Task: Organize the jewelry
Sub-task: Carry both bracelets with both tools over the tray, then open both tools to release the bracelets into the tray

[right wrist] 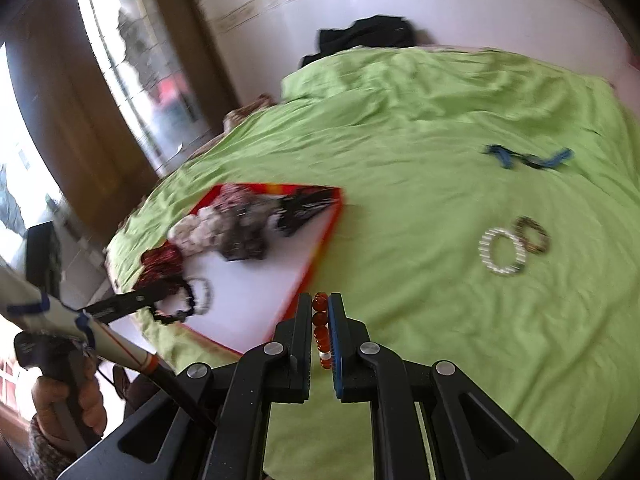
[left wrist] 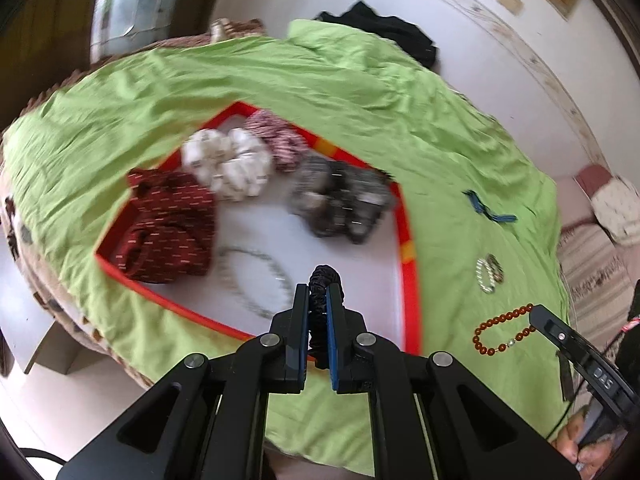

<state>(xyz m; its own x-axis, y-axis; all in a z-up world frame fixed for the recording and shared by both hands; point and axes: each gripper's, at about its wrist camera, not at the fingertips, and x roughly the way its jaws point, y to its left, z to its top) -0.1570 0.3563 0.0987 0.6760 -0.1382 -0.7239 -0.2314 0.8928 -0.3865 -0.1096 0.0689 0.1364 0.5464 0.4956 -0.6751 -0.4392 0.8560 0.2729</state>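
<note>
Jewelry is carried toward a red-rimmed tray (left wrist: 407,240) laid on a green bedspread (left wrist: 360,92). Seen from the left wrist, a black braided bracelet (left wrist: 325,280) is pinched between the nearly closed jaws of the left gripper (left wrist: 319,300) above the tray's white floor, where fabric scrunchies (left wrist: 224,168) and a silver chain (left wrist: 256,280) are already gathered. The piece is judged light, limp and likely to dangle, so a hold across its cord is favoured.

Seen from the right wrist, an amber bead bracelet (right wrist: 320,328) is clamped edgewise by the right gripper (right wrist: 320,312), its jaws all but shut, just beside the tray's near edge. The beads are judged hard, smooth and prone to slipping. A pearl bracelet (right wrist: 502,254) and a dark bangle (right wrist: 534,234) are left on the bedspread, well apart from the tray.
</note>
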